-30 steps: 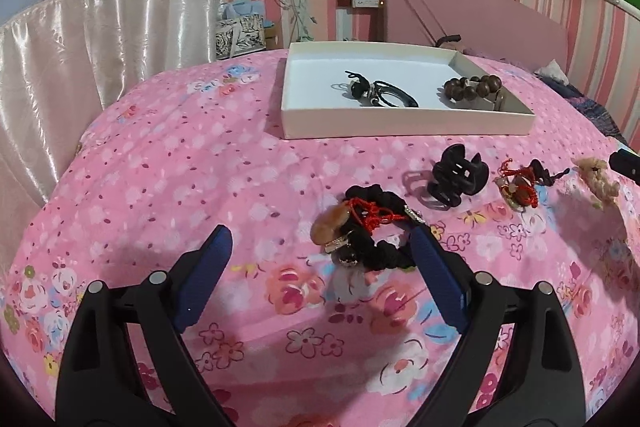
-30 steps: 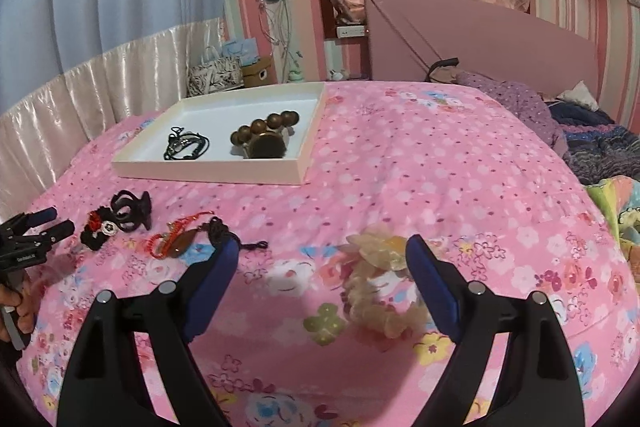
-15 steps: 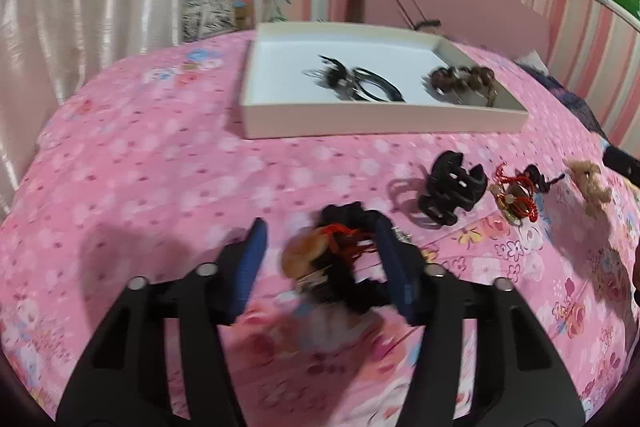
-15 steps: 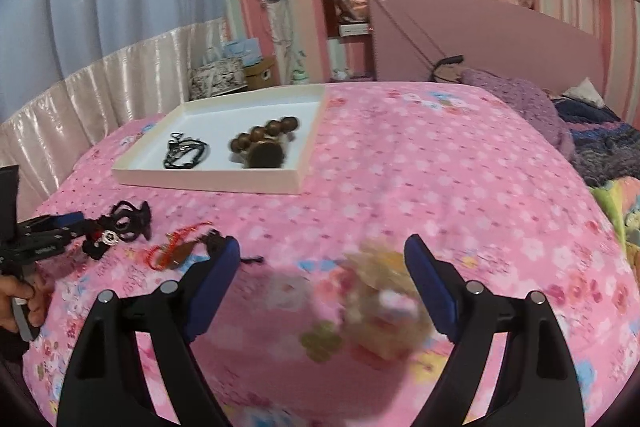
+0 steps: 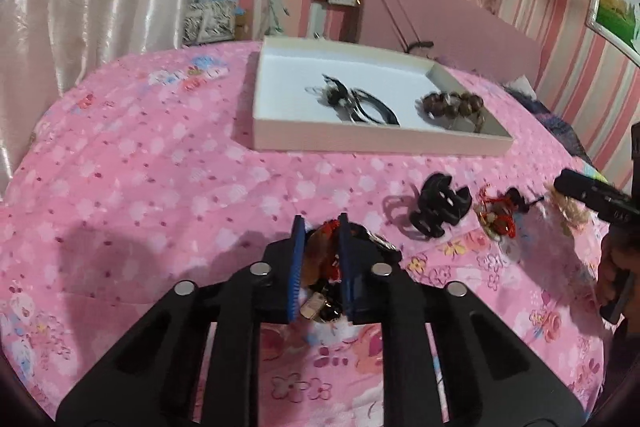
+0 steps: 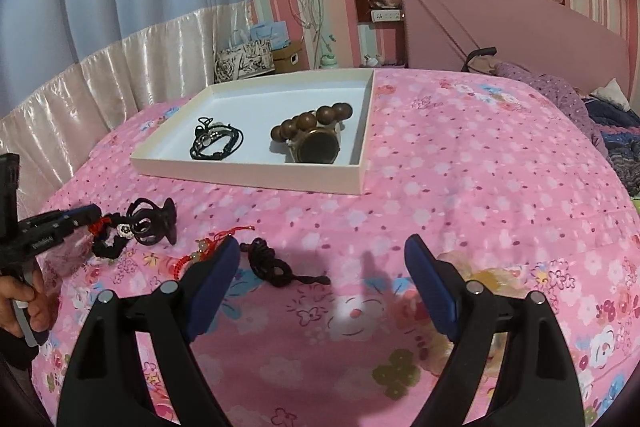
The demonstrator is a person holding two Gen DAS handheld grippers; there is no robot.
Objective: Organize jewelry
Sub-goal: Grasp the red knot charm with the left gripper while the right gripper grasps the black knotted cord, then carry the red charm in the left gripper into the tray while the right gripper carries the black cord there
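Observation:
My left gripper (image 5: 320, 227) is shut on a black cord bracelet with an amber stone and red knot (image 5: 320, 259), low over the pink bedspread. A black claw clip (image 5: 438, 205) and a red-cord charm (image 5: 496, 215) lie to its right. The white tray (image 5: 380, 139) behind holds a black cord necklace (image 5: 360, 103) and a brown bead bracelet (image 5: 452, 105). My right gripper (image 6: 322, 259) is open and empty above the bedspread. A black knotted cord (image 6: 276, 267) lies by its left finger, and a pale shell bracelet (image 6: 480, 275) sits behind its right finger.
The bed is covered by a pink floral spread (image 6: 480, 167). A pink headboard (image 6: 500, 35) and clothes (image 6: 560, 91) are at the back right. The tray (image 6: 248, 171) sits at the far middle of the bed. The left gripper shows in the right wrist view (image 6: 60, 223).
My left gripper moved forward and closed on the amber-stone bracelet. My right gripper shifted so the shell bracelet now lies behind its right finger instead of between the fingers.

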